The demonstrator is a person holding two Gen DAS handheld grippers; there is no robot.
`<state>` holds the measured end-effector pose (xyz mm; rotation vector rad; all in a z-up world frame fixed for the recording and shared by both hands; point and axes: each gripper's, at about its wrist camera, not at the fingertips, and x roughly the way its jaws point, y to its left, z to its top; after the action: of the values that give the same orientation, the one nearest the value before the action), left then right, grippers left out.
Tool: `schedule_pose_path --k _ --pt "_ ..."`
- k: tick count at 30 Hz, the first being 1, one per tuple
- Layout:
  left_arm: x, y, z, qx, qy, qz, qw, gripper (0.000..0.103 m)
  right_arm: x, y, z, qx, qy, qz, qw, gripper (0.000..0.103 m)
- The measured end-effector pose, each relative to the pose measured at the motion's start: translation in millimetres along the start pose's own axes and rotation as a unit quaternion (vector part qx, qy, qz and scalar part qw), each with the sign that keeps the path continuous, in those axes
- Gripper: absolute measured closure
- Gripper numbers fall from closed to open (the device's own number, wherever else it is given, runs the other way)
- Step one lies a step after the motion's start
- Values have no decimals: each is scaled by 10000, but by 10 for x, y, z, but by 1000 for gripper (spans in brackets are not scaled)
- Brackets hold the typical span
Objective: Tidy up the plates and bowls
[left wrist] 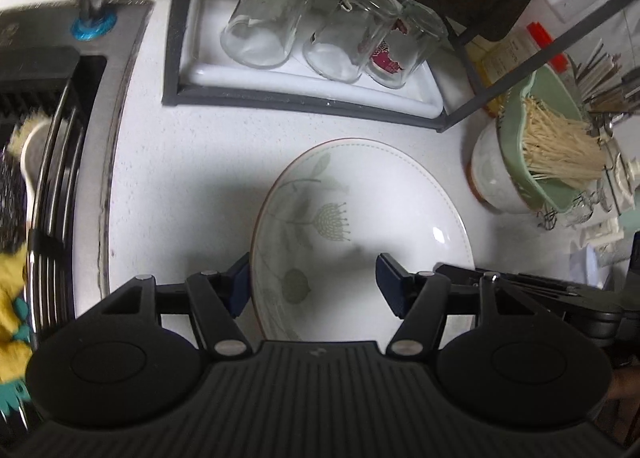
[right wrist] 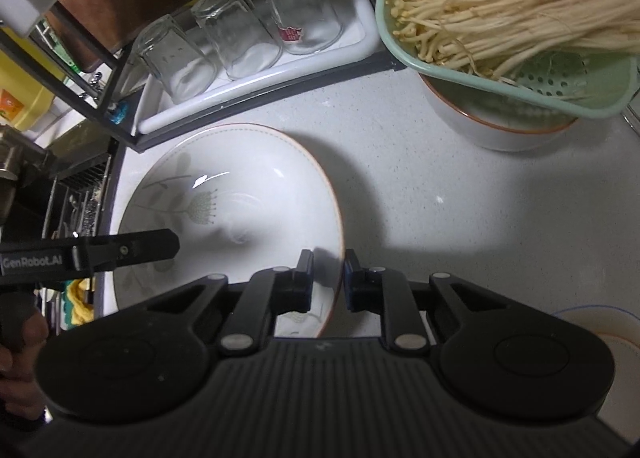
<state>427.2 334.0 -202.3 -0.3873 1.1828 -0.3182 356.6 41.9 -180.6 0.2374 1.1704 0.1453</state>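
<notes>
A white deep plate (left wrist: 360,198) with a grey leaf print and a thin brown rim lies on the speckled counter. My left gripper (left wrist: 315,284) is open over its left side: one fingertip is just outside the left rim and the other hangs over the inside. My right gripper (right wrist: 328,278) is shut on the plate (right wrist: 248,178) at its right rim, with one pad inside and one outside. In the right wrist view a finger (right wrist: 160,244) of the left gripper reaches over the plate from the left. A white bowl (right wrist: 492,130) with a brown rim stands at the back right.
A green colander (right wrist: 560,90) of enoki mushrooms sits in that white bowl. Three upturned glasses (left wrist: 336,34) stand on a white tray (left wrist: 192,54) under a black rack. The sink (left wrist: 48,106) and a yellow cloth (left wrist: 12,298) lie left. Another dish (right wrist: 596,326) shows at the lower right.
</notes>
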Motion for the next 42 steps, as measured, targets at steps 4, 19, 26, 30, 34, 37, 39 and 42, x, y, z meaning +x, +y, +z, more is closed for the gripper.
schedule_pose_path --k 4,19,26,30,34,37,39,42 --pt "-90 -22 -90 -138 -54 8 9999 35 -86 -8 -46 -40 -12 133 9999 85" --pt "-570 -420 -398 -216 -421 103 9988 35 -643 -74 -283 -142 -155 560 9982 85" --pt "-585 -703 -526 -293 -433 -6 9986 35 -988 -317 -427 -16 -460 609 9971 85" --pt "-549 -863 -595 -124 -471 -39 9988 35 -1120 -489 -543 159 -705 646 9953 85" --pt "-533 -1104 -704 53 -539 -67 9985 35 -1223 -670 -666 235 -687 574 9957 85" --pt "-485 -1275 -799 75 -589 -107 9982 35 -1321 -821 -723 244 -712 601 9953 85" --pt "-428 -1386 -864 73 -574 -94 9983 35 -1364 -928 -758 278 -728 590 9952 85" --pt "-351 -1579 -979 133 -542 -78 9984 35 -1444 -1098 -815 325 -759 540 9951 85"
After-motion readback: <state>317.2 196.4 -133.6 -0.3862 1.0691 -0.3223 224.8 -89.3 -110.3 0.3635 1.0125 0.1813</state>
